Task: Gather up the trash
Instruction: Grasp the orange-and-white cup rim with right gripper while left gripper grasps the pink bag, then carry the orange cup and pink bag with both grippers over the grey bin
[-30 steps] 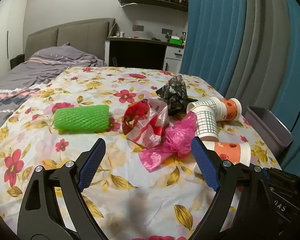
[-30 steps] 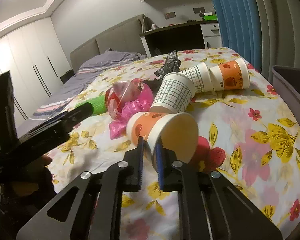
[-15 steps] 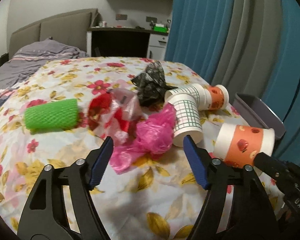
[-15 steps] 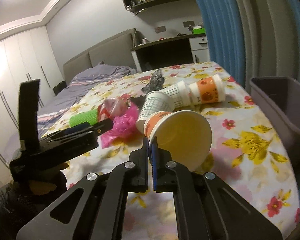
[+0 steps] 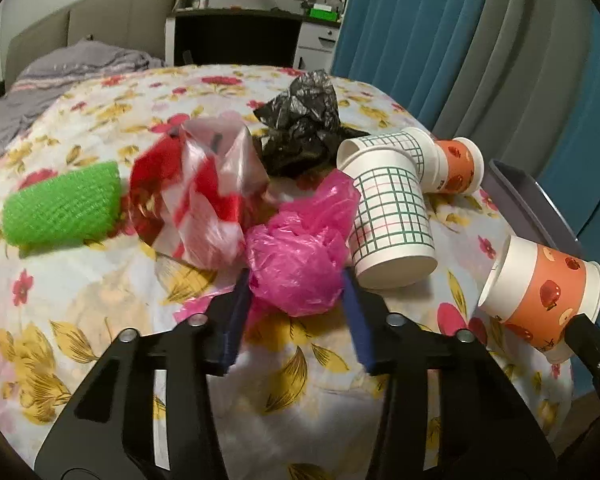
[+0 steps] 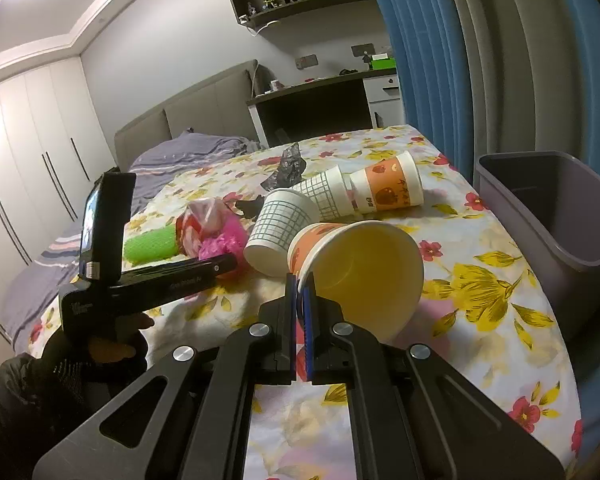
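My right gripper (image 6: 299, 300) is shut on the rim of an orange paper cup (image 6: 356, 264) and holds it above the bed; the cup also shows at the right of the left wrist view (image 5: 540, 296). My left gripper (image 5: 294, 308) is open with its fingers on either side of a crumpled pink plastic bag (image 5: 300, 256). Next to it lie a red-and-white bag (image 5: 208, 196), a black bag (image 5: 304, 136), a green mesh roll (image 5: 60, 204), two checked cups (image 5: 392, 216) and another orange cup (image 5: 458, 166).
A grey bin (image 6: 556, 216) stands beside the bed on the right, by the blue curtain (image 6: 440, 60). The floral bedspread (image 6: 480, 280) covers the bed. A headboard and a desk stand at the back.
My right gripper has lifted the orange cup off the bed, toward the bin side. My left gripper has moved forward and narrowed around the pink bag.
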`<move>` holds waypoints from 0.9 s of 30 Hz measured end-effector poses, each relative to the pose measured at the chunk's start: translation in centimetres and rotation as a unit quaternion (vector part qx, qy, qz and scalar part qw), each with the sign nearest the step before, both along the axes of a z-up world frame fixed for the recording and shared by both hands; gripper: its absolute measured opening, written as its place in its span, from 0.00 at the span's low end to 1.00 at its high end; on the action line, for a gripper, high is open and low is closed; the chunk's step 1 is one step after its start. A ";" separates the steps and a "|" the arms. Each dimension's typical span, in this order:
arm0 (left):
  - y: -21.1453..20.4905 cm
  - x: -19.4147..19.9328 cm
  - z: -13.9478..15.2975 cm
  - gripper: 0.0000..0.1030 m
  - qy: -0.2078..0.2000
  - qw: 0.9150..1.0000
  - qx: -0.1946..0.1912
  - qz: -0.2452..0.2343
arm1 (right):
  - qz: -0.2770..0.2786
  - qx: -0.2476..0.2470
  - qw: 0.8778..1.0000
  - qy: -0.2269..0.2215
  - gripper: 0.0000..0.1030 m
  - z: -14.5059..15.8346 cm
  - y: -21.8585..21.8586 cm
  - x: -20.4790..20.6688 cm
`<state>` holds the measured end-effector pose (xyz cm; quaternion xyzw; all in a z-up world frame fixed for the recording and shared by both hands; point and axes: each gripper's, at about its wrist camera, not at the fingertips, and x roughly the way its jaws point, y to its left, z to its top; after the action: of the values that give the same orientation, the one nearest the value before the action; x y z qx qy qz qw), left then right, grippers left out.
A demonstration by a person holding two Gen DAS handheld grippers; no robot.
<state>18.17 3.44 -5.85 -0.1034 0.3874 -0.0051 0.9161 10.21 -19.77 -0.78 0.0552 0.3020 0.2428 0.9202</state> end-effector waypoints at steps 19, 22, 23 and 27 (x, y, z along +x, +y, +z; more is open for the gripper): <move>0.2 -6.6 6.8 0.35 -0.109 0.994 -0.004 -0.021 | -0.026 -0.004 0.999 -0.024 0.04 1.2 -1.3 -0.4; -1.0 -6.9 7.9 0.35 -0.121 0.992 -0.001 -0.036 | -0.033 -0.008 0.999 -0.034 0.04 1.9 -1.8 -0.5; -1.4 -6.8 8.2 0.35 -0.123 0.992 -0.001 -0.040 | -0.037 -0.010 0.999 -0.038 0.04 2.1 -2.0 -0.4; -4.4 -6.1 10.1 0.35 -0.136 0.988 -0.008 -0.073 | -0.062 -0.018 0.996 -0.057 0.04 3.3 -3.8 0.2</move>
<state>12.04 -0.94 4.21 -0.0808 0.2657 -0.0887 0.9566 10.41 -23.59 2.55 0.0431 0.2493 0.1826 0.9501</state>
